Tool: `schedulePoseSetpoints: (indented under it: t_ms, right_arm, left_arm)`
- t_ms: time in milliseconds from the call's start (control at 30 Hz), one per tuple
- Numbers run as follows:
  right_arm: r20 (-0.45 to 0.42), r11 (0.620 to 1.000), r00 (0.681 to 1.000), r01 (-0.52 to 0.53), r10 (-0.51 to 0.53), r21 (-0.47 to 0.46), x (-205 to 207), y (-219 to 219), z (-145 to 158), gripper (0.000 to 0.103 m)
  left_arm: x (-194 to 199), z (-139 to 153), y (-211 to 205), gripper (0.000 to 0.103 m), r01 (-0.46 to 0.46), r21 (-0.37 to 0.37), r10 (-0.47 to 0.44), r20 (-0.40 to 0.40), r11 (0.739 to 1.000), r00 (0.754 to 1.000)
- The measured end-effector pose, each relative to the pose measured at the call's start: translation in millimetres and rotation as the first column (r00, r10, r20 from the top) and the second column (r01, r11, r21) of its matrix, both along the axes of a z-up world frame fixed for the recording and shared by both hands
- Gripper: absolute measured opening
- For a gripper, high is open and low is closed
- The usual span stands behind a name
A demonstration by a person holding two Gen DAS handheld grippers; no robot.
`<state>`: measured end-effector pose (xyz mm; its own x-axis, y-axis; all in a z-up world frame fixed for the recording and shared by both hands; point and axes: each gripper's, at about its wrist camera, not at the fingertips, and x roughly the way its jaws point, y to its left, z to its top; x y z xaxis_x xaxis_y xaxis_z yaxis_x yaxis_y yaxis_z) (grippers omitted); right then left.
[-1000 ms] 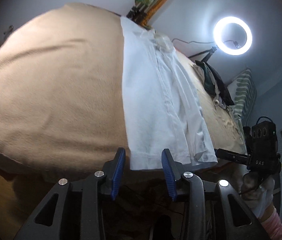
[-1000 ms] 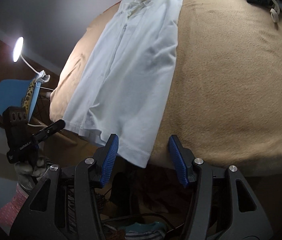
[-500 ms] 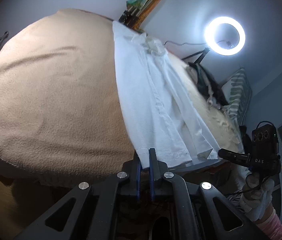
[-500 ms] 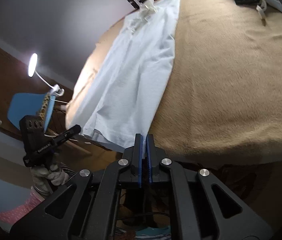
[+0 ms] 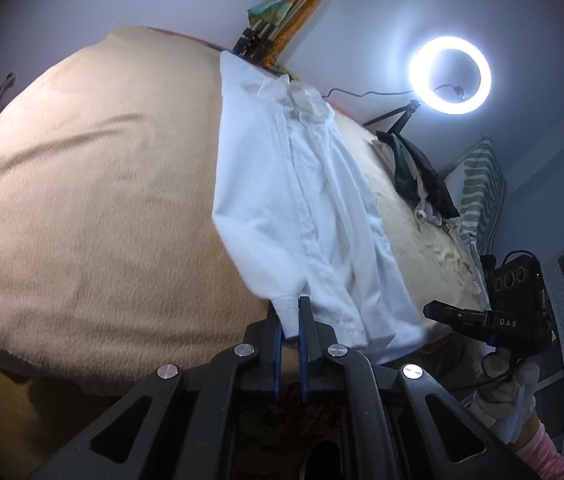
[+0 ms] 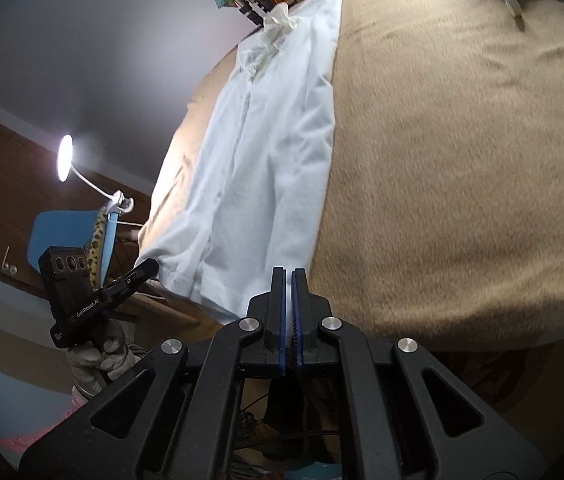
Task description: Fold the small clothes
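White shirt (image 5: 293, 200) lies lengthwise on bed w/ tan blanket (image 5: 82, 200), collar at far end, hem at near edge. Front panels folded inward along the length.

Left tool (image 5: 290, 316): clenched on near hem corner of shirt; cloth pinched between blue pads, corner raised off blanket. Right tool (image 6: 289, 300): clenched on the opposite near hem corner; white cloth visible between pads. Each tool appears in the other's view, held in a gloved hand (image 5: 509, 396), at the bed's near edge.

Surroundings: ring light (image 5: 449, 75) lit beyond bed, dark clothes pile (image 5: 417, 176) on blanket right of shirt, striped pillow (image 5: 481, 188) behind it. Desk lamp (image 6: 65, 158) lit, left side in right wrist view.
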<state>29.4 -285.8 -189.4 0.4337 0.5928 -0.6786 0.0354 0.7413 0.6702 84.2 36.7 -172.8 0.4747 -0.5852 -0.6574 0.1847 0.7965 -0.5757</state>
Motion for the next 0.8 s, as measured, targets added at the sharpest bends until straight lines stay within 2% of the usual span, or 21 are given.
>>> schedulePoseSetpoints:
  t_ms: [200, 267, 300, 333, 400, 433, 600, 633, 667, 700, 733, 767, 800]
  right_arm:
    - [0.017, 1.000, 1.000, 0.024, -0.024, -0.005, 19.0, -8.9, 10.7, 0.004]
    - [-0.002, 1.000, 1.000, 0.022, -0.022, -0.008, 17.9, -7.4, 10.4, 0.004]
    - [-0.022, 1.000, 1.000, 0.015, -0.014, 0.012, 15.6, -6.7, 7.3, 0.010]
    - [-0.048, 1.000, 0.999, 0.005, -0.004, 0.030, 10.3, -5.9, 2.1, 0.028]
    - [-0.062, 0.999, 0.998, 0.005, -0.003, 0.042, 2.7, -3.3, -5.3, 0.055]
    - [-0.063, 0.999, 0.998, -0.003, 0.006, 0.043, -0.1, 0.5, -9.4, 0.056]
    - [-0.047, 0.995, 0.997, -0.059, 0.063, 0.076, -6.0, 17.9, -18.0, 0.054]
    - [-0.049, 0.993, 0.996, -0.075, 0.080, 0.088, -5.6, 22.7, -18.8, 0.049]
    - [-0.051, 0.991, 0.993, -0.099, 0.104, 0.085, -4.5, 29.4, -19.7, 0.045]
    - [-0.055, 0.990, 0.990, -0.128, 0.131, 0.062, -3.9, 37.2, -20.5, 0.036]
    - [-0.059, 0.988, 0.987, -0.149, 0.151, 0.028, -3.4, 44.1, -21.5, 0.026]
    - [-0.056, 0.986, 0.985, -0.164, 0.164, -0.005, -3.2, 49.8, -21.4, 0.021]
    - [-0.057, 0.985, 0.983, -0.173, 0.172, -0.016, -3.0, 52.7, -21.1, 0.011]
  left_arm:
    - [20.8, 14.3, -4.8, 0.004, -0.002, 0.006, 0.002, 0.022, 1.000, 1.000]
    - [20.6, 15.6, -7.0, 0.004, 0.010, 0.004, -0.010, 0.021, 1.000, 1.000]
    - [19.3, 16.0, -8.0, 0.003, 0.016, 0.010, -0.016, 0.021, 1.000, 1.000]
    - [16.7, 14.7, -8.4, 0.004, 0.020, 0.018, -0.020, 0.018, 1.000, 1.000]
    - [10.2, 8.9, -6.1, 0.004, 0.022, 0.008, -0.022, -0.003, 1.000, 1.000]
    - [6.7, 5.1, -4.4, 0.004, 0.018, 0.003, -0.018, -0.016, 1.000, 1.000]
    - [-6.6, -11.4, -1.7, 0.004, 0.028, 0.006, -0.028, -0.065, 1.000, 0.997]
    - [-8.4, -13.5, -1.1, 0.004, 0.032, 0.001, -0.032, -0.072, 0.999, 0.997]
    - [-8.9, -15.5, -0.2, 0.012, 0.031, -0.001, -0.030, -0.082, 1.000, 0.996]
    - [-8.1, -17.0, 1.1, 0.028, 0.026, -0.007, -0.027, -0.093, 1.000, 0.995]
    - [-6.2, -18.0, 2.8, 0.033, 0.018, -0.021, -0.020, -0.104, 1.000, 0.994]
    - [-4.5, -19.5, 5.7, 0.034, -0.001, -0.037, -0.003, -0.114, 0.999, 0.993]
    - [-1.6, -21.4, 8.2, 0.033, -0.012, -0.059, 0.005, -0.123, 0.998, 0.992]
